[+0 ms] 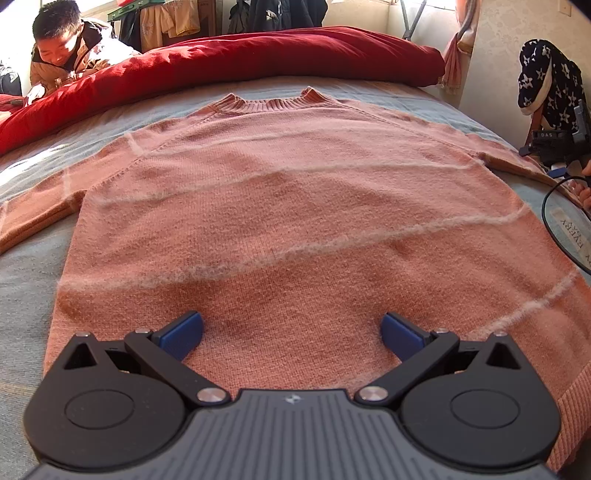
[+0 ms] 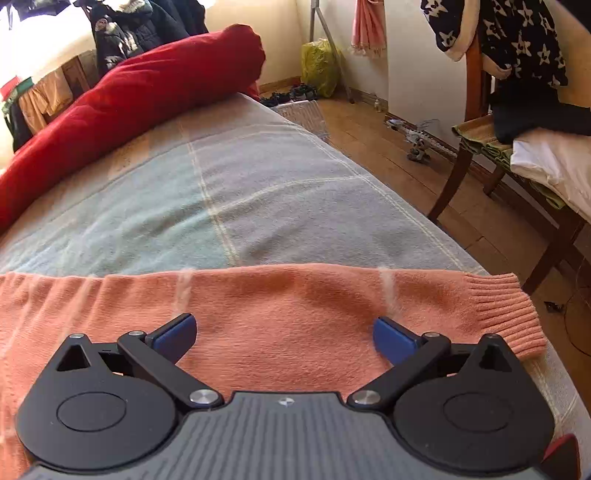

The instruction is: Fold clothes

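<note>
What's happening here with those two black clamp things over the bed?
Someone holds a clamp tool in each hand to fold a pink sweater spread flat on the bed. The left gripper hangs open over the sweater's lower body; the right gripper hangs open over a sleeve, near its ribbed cuff. Neither grips anything; no fold has been made. A red quilt lies along the far side.

Sweater: salmon pink with thin, fuzzy white stripes. Bed cover: pale blue and grey blocks with cream lines. Quilt: deep red; garment: navy with white stars.
</note>
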